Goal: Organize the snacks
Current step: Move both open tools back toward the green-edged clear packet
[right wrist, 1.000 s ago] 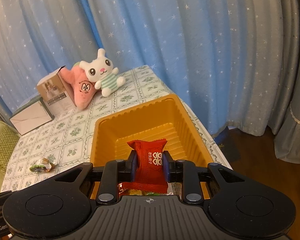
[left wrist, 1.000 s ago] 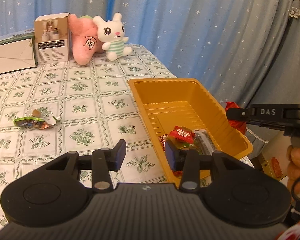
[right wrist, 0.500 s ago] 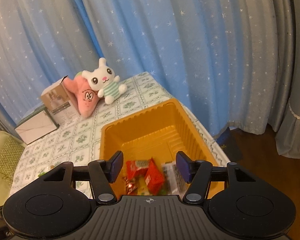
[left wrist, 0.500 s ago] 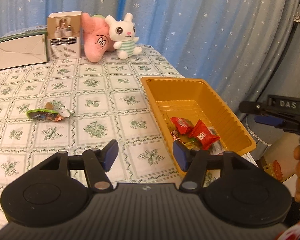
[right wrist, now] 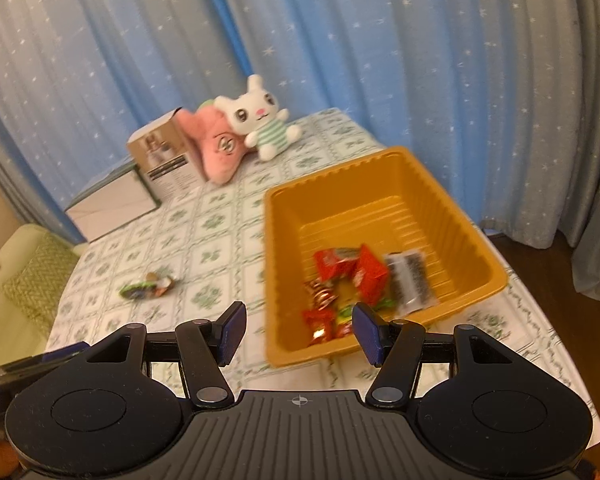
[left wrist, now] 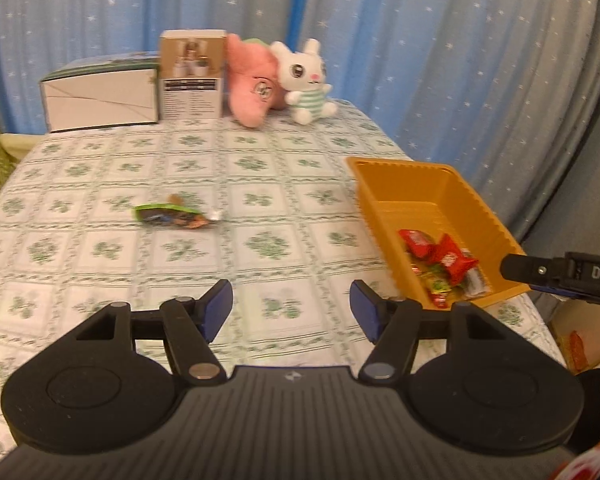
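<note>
An orange tray (left wrist: 400, 165) (right wrist: 340, 178) stands near the table's right edge. Several wrapped snacks (left wrist: 440, 256) (right wrist: 352, 272) lie in its near end, mostly red ones plus a silver packet (right wrist: 410, 280). A green snack packet (left wrist: 172, 216) (right wrist: 146, 286) lies alone on the tablecloth, left of the tray. My left gripper (left wrist: 291, 304) hovers over the cloth, left of the tray's near corner; its jaws are opening with nothing between them. My right gripper (right wrist: 298, 322) stands open and empty above the tray's near left corner; its side shows at the right of the left wrist view (left wrist: 560, 276).
A white plush rabbit (left wrist: 308, 80), a pink plush (left wrist: 252, 84), a tall box (left wrist: 192, 76) and a flat white box (left wrist: 100, 96) line the far edge. Blue starred curtains hang behind. A green cushion (right wrist: 36, 280) lies left of the table. Floor shows past the right edge.
My right gripper opened and let go of the red packet, which now lies in the tray. Both grippers pulled back from the tray, and the left one opened wider.
</note>
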A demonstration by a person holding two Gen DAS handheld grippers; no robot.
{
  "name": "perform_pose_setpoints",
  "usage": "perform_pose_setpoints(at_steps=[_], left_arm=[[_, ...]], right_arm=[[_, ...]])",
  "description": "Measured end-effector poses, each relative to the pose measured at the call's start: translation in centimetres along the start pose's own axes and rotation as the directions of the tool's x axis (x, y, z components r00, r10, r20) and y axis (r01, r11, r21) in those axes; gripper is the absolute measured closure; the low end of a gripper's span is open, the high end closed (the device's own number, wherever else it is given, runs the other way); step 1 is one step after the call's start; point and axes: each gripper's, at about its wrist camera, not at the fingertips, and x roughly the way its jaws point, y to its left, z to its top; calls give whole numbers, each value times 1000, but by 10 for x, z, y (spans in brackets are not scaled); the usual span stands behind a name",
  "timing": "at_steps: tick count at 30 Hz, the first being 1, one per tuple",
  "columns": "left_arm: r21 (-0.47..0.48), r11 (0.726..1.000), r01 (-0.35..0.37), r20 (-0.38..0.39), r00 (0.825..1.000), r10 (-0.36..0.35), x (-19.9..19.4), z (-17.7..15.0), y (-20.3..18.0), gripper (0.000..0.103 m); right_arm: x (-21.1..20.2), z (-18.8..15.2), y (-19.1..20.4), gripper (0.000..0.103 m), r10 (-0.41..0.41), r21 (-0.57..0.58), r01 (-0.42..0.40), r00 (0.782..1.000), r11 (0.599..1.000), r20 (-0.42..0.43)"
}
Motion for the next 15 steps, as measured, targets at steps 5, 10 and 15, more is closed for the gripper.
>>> perform_pose_setpoints(at_steps=[5, 10, 15], left_arm=[[-30, 999, -45, 10, 999, 46, -13, -4, 26, 39], [-57, 996, -73, 18, 997, 74, -20, -5, 47, 37], [-74, 993, -90, 28, 995, 92, -24, -4, 60, 35]], right_arm=[[3, -6, 19, 44, 22, -27, -22, 1000, 999, -14], [7, -11, 35, 44, 42, -55, -44, 999, 998, -26], [12, -14, 46, 44, 52, -78, -55, 998, 995, -37]])
